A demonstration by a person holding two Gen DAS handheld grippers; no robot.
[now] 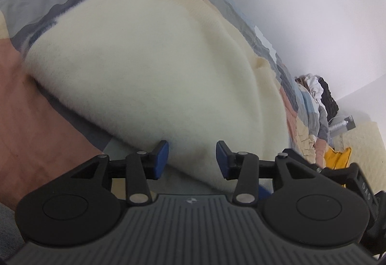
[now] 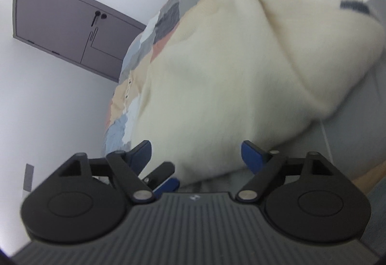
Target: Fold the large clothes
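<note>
A large cream fleece garment [image 1: 149, 60] lies folded in a thick bundle on a patchwork bedspread [image 1: 36, 120]. My left gripper [image 1: 192, 159] is open, its blue pads either side of the bundle's near edge, with nothing held. In the right wrist view the same cream garment [image 2: 229, 77] fills the middle. My right gripper [image 2: 196, 156] is open at its near edge, pads apart and empty. The tip of the other gripper [image 2: 166, 180] shows low between the right fingers.
The bedspread [image 2: 135, 72] has pink, grey, beige and blue patches. A pile of other clothes [image 1: 318, 91] lies at the far end of the bed, with a yellow item [image 1: 337, 156] below it. A white wall and a grey double door [image 2: 72, 23] stand beside the bed.
</note>
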